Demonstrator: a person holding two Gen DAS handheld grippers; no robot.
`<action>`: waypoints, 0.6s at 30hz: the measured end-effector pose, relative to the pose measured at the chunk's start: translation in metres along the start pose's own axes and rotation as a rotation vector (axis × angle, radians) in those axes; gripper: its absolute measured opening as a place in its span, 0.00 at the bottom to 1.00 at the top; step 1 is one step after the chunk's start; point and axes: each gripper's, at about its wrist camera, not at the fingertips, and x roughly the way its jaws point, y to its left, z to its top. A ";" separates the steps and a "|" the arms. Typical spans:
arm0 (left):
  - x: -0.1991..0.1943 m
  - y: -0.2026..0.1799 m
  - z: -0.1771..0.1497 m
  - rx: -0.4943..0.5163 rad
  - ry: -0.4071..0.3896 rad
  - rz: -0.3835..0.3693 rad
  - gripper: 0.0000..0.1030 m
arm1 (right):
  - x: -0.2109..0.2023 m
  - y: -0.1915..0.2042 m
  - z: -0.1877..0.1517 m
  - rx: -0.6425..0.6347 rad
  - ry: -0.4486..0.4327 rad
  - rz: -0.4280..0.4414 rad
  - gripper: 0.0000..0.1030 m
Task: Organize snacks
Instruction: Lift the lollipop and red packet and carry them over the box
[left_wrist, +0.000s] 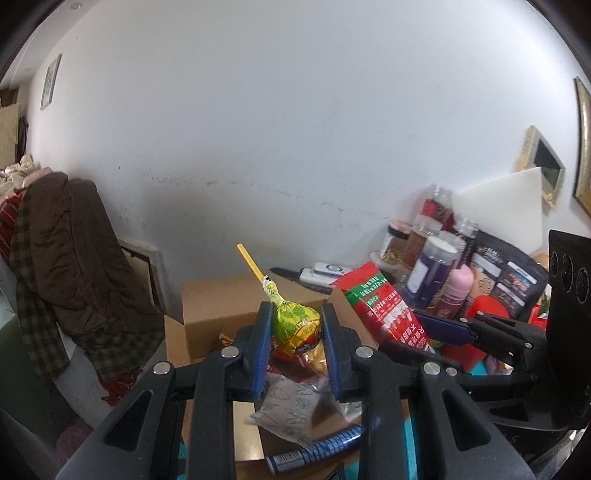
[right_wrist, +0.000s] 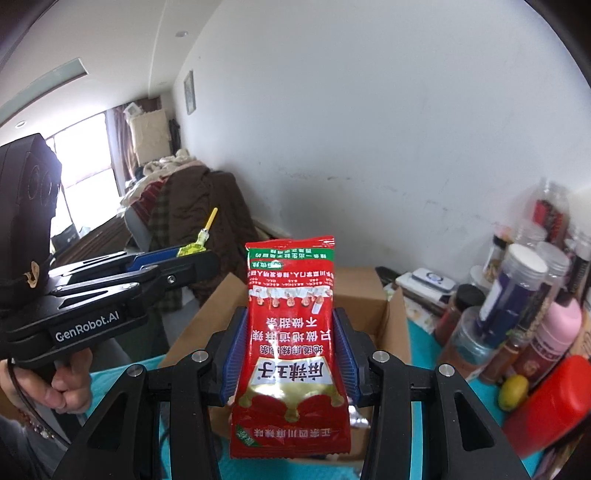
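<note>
left tool (left_wrist: 295, 328) clamps lollipop (left_wrist: 295, 325) | right tool (right_wrist: 291, 354) clamps red packet (right_wrist: 290, 347) – above box rim (right_wrist: 369, 291) (open-topped)

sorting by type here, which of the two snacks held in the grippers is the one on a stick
The lollipop in the left gripper: yellow-green foil with a yellow stick pointing up. The right gripper holds a flat red snack packet, no stick.

A scuffed white wall (left_wrist: 295, 129) fills the background, with a small framed picture (right_wrist: 189, 92) hung high on it. A brown coat (left_wrist: 77, 236) drapes over furniture against the wall. A curtained window (right_wrist: 83, 162) admits bright daylight. The ceiling (right_wrist: 110, 37) carries recessed lights.
</note>
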 end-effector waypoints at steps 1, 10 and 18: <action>0.008 0.002 -0.001 -0.006 0.015 -0.001 0.25 | 0.006 -0.002 0.000 0.006 0.010 0.006 0.43; 0.064 0.017 -0.015 -0.037 0.125 0.041 0.25 | 0.056 -0.023 -0.006 0.058 0.093 0.006 0.43; 0.101 0.029 -0.033 -0.061 0.223 0.070 0.25 | 0.088 -0.036 -0.019 0.108 0.162 0.051 0.43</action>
